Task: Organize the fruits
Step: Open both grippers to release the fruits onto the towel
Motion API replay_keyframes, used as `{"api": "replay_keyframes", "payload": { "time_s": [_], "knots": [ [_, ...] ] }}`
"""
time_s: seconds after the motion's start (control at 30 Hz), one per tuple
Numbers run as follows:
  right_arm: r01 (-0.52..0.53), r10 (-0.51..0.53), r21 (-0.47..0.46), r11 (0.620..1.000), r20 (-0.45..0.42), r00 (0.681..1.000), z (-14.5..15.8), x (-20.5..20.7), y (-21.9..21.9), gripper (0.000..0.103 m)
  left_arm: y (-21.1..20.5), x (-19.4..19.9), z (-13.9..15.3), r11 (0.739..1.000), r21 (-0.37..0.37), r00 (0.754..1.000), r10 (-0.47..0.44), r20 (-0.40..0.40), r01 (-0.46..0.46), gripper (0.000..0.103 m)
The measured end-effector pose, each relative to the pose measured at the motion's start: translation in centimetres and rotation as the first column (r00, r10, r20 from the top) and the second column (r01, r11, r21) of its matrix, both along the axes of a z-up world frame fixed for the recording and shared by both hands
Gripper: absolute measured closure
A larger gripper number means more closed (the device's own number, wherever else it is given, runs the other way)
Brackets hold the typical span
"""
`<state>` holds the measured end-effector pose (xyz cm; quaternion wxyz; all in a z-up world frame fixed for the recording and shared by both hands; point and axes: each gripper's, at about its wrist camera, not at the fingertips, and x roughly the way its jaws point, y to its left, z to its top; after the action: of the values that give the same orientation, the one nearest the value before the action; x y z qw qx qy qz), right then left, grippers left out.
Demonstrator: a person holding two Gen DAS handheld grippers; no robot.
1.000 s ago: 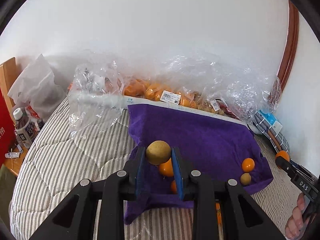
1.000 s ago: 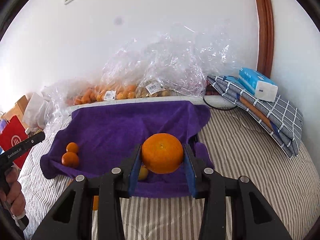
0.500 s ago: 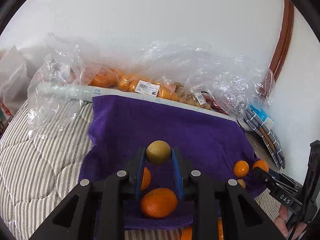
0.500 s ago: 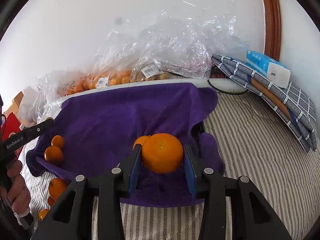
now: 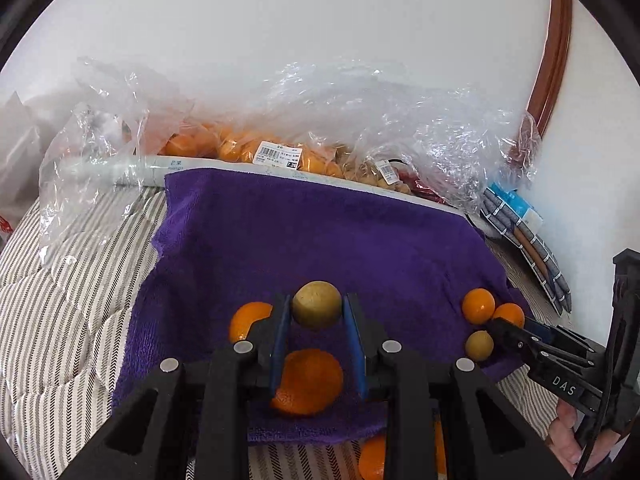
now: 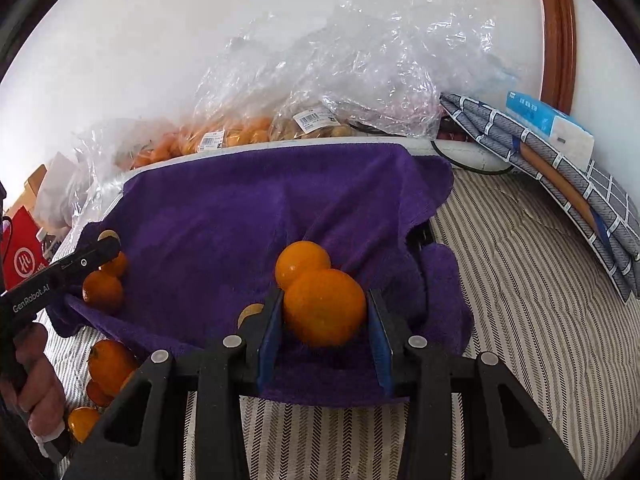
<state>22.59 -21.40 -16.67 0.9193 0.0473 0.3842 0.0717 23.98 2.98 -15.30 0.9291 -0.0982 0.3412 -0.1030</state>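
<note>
My left gripper is shut on a small yellow-brown round fruit and holds it above the near edge of the purple towel. Two oranges lie on the towel under and left of it. My right gripper is shut on a large orange over the towel's right front part, with another orange just behind it. The right gripper shows in the left wrist view beside two small oranges and a yellow-brown fruit.
Clear plastic bags of oranges and brown fruit lie along the wall behind the towel. A folded checked cloth with a blue tissue pack lies at the right. Loose oranges lie on the striped bedding in front of the towel's left corner.
Both grippers have moved forward and lower over the towel with their fruit still held. The fruit on the towel looks closer in both views.
</note>
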Motion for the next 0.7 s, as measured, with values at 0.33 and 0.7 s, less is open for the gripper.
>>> {"api": "replay_keyframes", "payload": {
  "time_s": [0.33,0.7],
  "knots": [
    [0.003,-0.003,-0.003,1.0,0.02,1.0,0.1,-0.3,0.1,0.062,0.2,-0.1,-0.2,1.0,-0.002,1.0,0.011,-0.001,-0.011,0.078],
    [0.012,-0.015,0.02,1.0,0.119,0.993,2.8,-3.2,0.5,0.044,1.5,-1.3,0.6,0.998,-0.017,0.998,0.058,0.036,-0.058,0.065]
  ]
}}
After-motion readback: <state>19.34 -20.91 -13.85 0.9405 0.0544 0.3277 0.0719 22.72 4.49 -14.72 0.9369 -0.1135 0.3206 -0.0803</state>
